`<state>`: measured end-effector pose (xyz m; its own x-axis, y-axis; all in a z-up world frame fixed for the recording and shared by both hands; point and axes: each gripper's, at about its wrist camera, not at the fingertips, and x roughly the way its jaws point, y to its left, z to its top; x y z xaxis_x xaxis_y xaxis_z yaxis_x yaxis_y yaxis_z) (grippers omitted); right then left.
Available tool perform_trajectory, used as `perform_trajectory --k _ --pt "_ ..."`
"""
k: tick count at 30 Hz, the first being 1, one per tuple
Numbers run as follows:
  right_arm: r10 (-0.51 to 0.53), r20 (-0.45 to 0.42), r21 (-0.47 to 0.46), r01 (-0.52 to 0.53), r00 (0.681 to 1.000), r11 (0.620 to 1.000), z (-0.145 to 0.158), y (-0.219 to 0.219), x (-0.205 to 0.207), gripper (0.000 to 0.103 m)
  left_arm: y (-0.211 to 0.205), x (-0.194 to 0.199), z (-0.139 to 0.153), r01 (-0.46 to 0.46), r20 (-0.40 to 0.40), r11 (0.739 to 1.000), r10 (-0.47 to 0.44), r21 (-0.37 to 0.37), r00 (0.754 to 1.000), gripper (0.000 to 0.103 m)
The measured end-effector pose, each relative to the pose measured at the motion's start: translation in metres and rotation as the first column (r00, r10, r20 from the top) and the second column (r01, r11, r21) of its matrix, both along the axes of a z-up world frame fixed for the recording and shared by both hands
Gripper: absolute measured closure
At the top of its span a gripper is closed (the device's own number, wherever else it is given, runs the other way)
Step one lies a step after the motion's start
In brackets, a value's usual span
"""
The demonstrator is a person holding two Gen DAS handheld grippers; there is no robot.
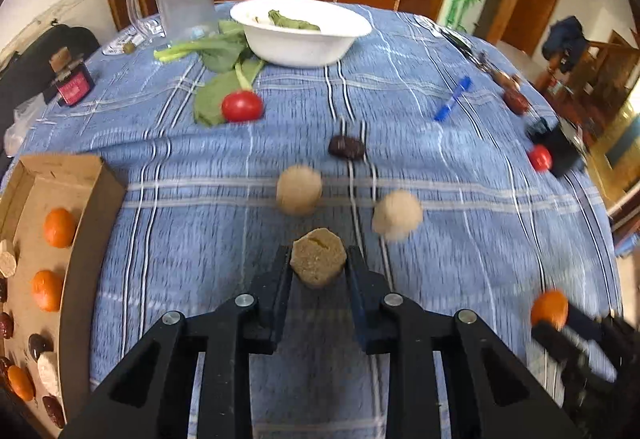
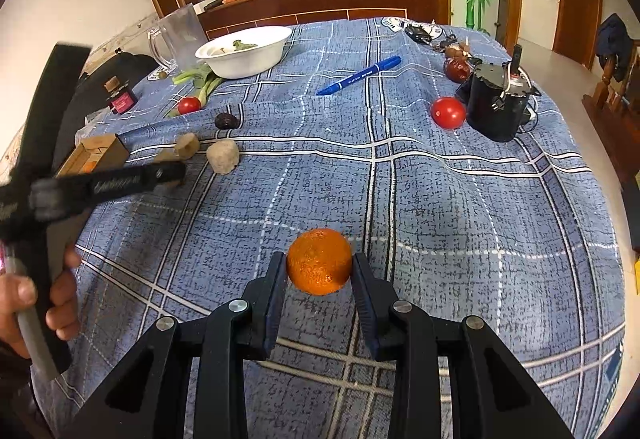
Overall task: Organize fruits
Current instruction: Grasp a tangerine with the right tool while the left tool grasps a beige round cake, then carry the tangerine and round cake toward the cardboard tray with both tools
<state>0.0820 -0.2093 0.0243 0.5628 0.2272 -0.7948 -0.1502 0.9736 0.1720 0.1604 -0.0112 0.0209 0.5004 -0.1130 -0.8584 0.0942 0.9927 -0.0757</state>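
Blue checked cloth [image 2: 460,207] covers the whole table, and behind it a wooden counter fills the upper part of both views. In the right wrist view the cloth's far edge runs along the top and its right edge curves down the frame's right side; the widest bare stretch lies in the centre and lower right. A white bowl [image 2: 246,53] and a clear jug [image 2: 178,33] sit in the upper left, a blue pen [image 2: 358,75] upper centre, and a black pot [image 2: 498,105] with a tomato [image 2: 448,112] touching it at the upper right.

The right gripper [image 2: 319,267] is clamped on an orange [image 2: 319,261], round and pitted, in the lower centre of its view.

The left gripper [image 1: 318,263] is clamped on a tan, faceted, rough-skinned lump [image 1: 318,257], low in the centre of the left wrist view. Just above it two paler lumps [image 1: 299,190] lie on the cloth, with a dark date [image 1: 347,147] beyond them and another tomato [image 1: 242,106] beside green leaves [image 1: 218,79].

A cardboard tray [image 1: 92,199] hugs the left edge of that view, holding small oranges [image 1: 59,227], dark dates and pale lumps.
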Motion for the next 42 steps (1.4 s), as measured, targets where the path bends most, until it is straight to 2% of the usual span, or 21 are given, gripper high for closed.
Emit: perform_trajectory --k 4,7,10,13,15,17,25,28,29,30,36,42 --pt "-0.011 -0.003 0.004 0.011 1.0 1.0 0.002 0.004 -0.012 0.068 0.014 -0.029 -0.002 0.069 -0.031 0.998 -0.069 -0.013 0.997 0.077" --pt "-0.022 -0.006 0.001 0.022 1.0 1.0 0.0 0.008 -0.023 0.068 0.019 -0.046 -0.003 0.115 -0.023 0.993 -0.115 0.001 0.993 0.077" --pt "-0.044 -0.023 -0.003 0.044 0.999 0.999 -0.004 0.008 -0.027 0.068 0.022 -0.051 -0.002 0.123 -0.012 0.992 -0.123 0.002 0.992 0.076" --pt "-0.067 -0.036 -0.009 0.066 0.997 0.998 -0.008 0.007 -0.03 0.068 0.022 -0.052 0.001 0.136 -0.005 0.991 -0.136 -0.009 0.991 0.069" --pt "-0.078 -0.035 0.0 0.078 0.996 0.997 -0.008 0.006 -0.031 0.068 0.02 -0.054 0.002 0.138 0.015 0.99 -0.138 0.015 0.99 0.057" --pt "-0.083 -0.035 -0.003 0.083 0.996 0.997 -0.008 0.006 -0.031 0.068 0.02 -0.051 0.0 0.129 0.012 0.991 -0.129 0.027 0.992 0.056" --pt "-0.055 -0.012 -0.064 0.054 0.998 0.996 -0.011 0.016 -0.032 0.067 0.022 -0.041 -0.011 0.08 -0.008 0.996 -0.08 0.03 0.997 0.057" --pt "-0.069 -0.009 -0.072 0.069 0.998 0.995 -0.011 0.017 -0.032 0.068 0.023 -0.041 -0.01 0.062 -0.007 0.998 -0.062 0.017 0.998 0.065" --pt "-0.074 -0.008 -0.079 0.073 0.997 0.994 -0.011 0.018 -0.031 0.068 0.024 -0.042 -0.01 0.066 -0.01 0.998 -0.066 -0.003 0.998 0.076" --pt "-0.079 -0.006 -0.088 0.078 0.997 0.993 -0.011 0.019 -0.032 0.068 0.024 -0.042 -0.009 0.075 -0.017 0.997 -0.075 -0.022 0.997 0.077" --pt "-0.094 -0.007 -0.052 0.094 0.996 0.994 -0.001 0.02 -0.041 0.068 0.032 -0.06 -0.005 0.102 -0.055 0.993 -0.105 -0.055 0.993 0.077" --pt "-0.096 0.0 0.0 0.096 0.995 0.995 0.01 0.027 -0.067 0.068 0.04 -0.103 0.003 0.121 -0.052 0.991 -0.124 -0.057 0.991 0.077"
